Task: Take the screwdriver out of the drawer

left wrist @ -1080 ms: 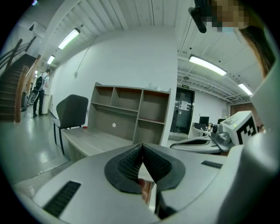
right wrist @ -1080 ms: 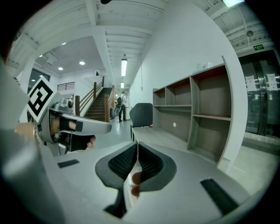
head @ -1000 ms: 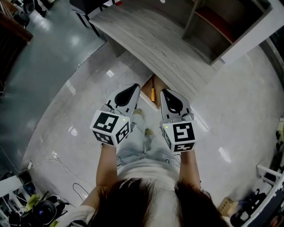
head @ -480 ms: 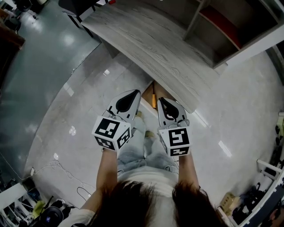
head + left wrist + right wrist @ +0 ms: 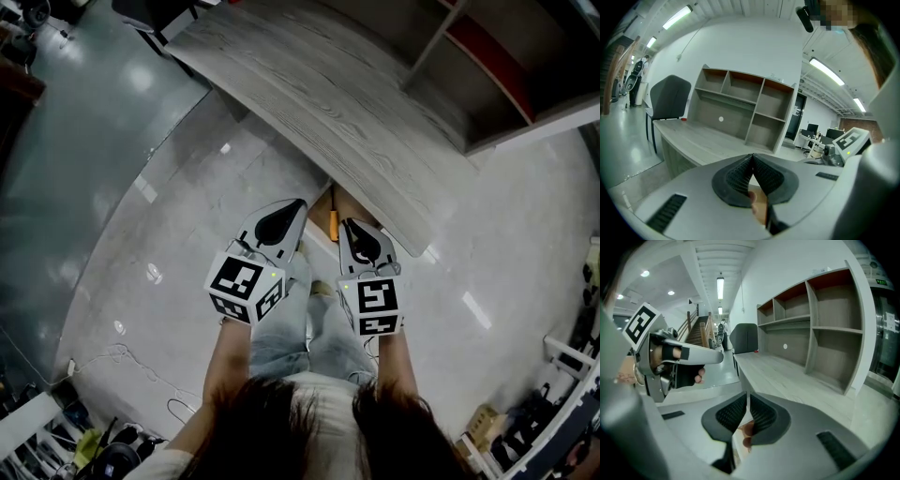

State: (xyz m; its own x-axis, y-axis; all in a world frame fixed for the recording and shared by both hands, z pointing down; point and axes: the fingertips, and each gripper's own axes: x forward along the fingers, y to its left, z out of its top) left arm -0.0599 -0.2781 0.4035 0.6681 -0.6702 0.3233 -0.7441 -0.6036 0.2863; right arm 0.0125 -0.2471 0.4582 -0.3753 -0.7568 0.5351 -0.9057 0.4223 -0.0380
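the left white two-jaw gripper (image 5: 281,217) and the right white two-jaw gripper (image 5: 361,240) are held side by side above the person's legs, both pointing towards the curved grey wood-grain desk (image 5: 328,103). between their tips, just under the desk's near edge, a brown wooden drawer (image 5: 320,202) stands open. the screwdriver with an orange handle (image 5: 333,223) lies inside it, near the right gripper's tip. neither gripper touches it.

in the left gripper view the left gripper's (image 5: 752,157) black ribbed pads (image 5: 736,176) meet at the tips, closed with nothing between them. in the right gripper view the right gripper's (image 5: 746,398) pads (image 5: 761,414) are drawn together to a hairline slit, and it too holds nothing.

each gripper's black-and-white marker cube (image 5: 246,281) sits at its rear, over the person's forearms. a grey open shelf unit with red-brown inner panels (image 5: 487,66) stands on the far side of the desk, and a dark office chair (image 5: 668,98) stands at the desk's left end. the glossy pale floor (image 5: 169,216) reflects ceiling lights.
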